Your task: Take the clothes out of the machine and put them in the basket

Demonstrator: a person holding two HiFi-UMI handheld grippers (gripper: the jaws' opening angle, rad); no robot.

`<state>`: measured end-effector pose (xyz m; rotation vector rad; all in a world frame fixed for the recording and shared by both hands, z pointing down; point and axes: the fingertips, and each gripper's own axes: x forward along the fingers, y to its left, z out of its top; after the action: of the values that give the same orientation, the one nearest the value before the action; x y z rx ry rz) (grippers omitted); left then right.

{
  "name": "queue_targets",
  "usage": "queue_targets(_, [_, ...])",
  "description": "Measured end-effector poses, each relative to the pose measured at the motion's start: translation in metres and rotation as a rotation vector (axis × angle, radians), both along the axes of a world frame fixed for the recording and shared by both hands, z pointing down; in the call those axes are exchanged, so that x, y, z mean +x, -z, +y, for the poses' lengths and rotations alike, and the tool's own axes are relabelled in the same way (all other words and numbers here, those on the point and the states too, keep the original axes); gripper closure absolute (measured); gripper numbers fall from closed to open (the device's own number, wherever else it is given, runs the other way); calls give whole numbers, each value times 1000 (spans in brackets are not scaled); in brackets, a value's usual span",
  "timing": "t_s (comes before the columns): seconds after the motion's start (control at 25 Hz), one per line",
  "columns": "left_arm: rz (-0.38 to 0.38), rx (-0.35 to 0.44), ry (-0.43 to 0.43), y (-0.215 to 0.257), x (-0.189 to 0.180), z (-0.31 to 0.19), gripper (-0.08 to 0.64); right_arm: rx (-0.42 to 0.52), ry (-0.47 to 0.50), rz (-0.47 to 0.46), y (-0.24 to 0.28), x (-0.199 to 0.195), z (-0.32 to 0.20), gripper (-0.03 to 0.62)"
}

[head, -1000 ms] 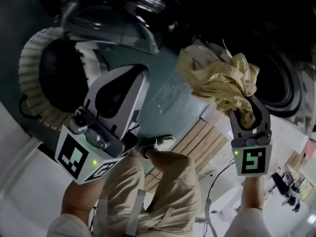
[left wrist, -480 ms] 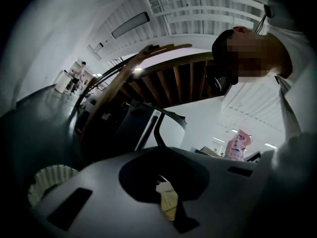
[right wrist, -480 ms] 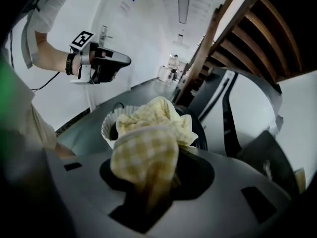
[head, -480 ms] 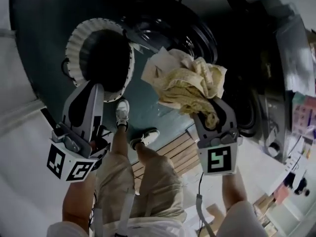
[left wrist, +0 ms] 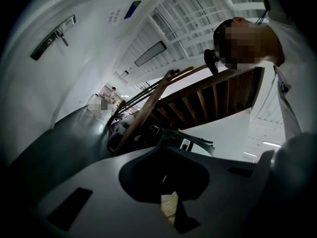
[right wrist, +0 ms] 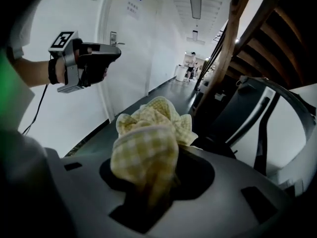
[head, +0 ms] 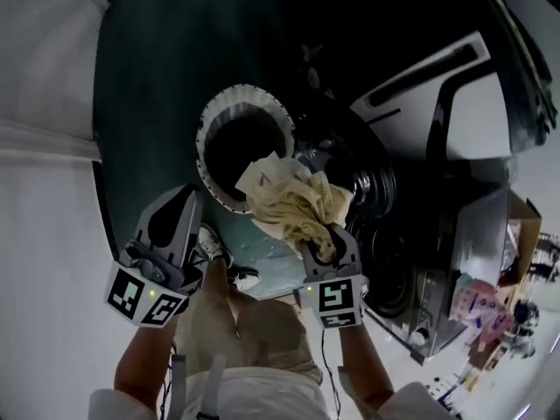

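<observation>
In the head view, your right hand-held gripper (head: 322,245) is clenched on one end of the yellow checked cloth (head: 293,201). The rest of the bundle stands loose over the near rim of the white basket (head: 213,119). The danger is here: the cloth hangs at the rim, not clearly over the middle. If you let go now, I think a fold can catch on the rim and slide down to the dark floor (head: 166,68) beside the basket. The inside of the basket is black, so I cannot tell if it holds anything. The machine (head: 398,261) is at the right, well apart from the cloth. Your left hand-held gripper (head: 185,201) is just beside the basket, with its jaws together.

In the left gripper view, the jaws meet and grip nothing. A small pale patch shows low in the gap, and I cannot tell what it is. This view looks up at a wooden staircase (left wrist: 198,95).

In the right gripper view, the cloth fills the space between the jaws, pinched low and bulging above them. The grip looks narrow to me, so a quick swing can pull it free.
</observation>
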<state>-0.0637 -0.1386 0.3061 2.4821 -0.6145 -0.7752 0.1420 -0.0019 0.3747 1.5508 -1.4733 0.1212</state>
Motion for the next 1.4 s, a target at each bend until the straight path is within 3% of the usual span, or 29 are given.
queue_targets(0.32, [27,-104,102,-18,-56,-58,546,-97,55,30,-41,-31,-75,413])
queue_targets(0.52, [37,-158,141,-36,-46,-71,546,-152,99,67,-90,-5,-121,411])
queue_targets(0.72, [-9,-219,169,-65,-40,-69,546,-221,142,92,-163,30,-164,410])
queue_targets(1.08, [-42,-330,204,-112,-19,-68,546,-359,143,88,-265,71,-216,407])
queue_targets(1.16, [-43,-342,208,-116,-16,-71,546,-406,150,95,-283,77,-218,379])
queue_targets(1.24, [-43,-352,210,-118,-14,-74,546,-439,155,85,-291,79,-221,288])
queue_targets(1.4, [-41,-364,210,-115,-9,-80,546,-456,184,103,-280,79,-226,267])
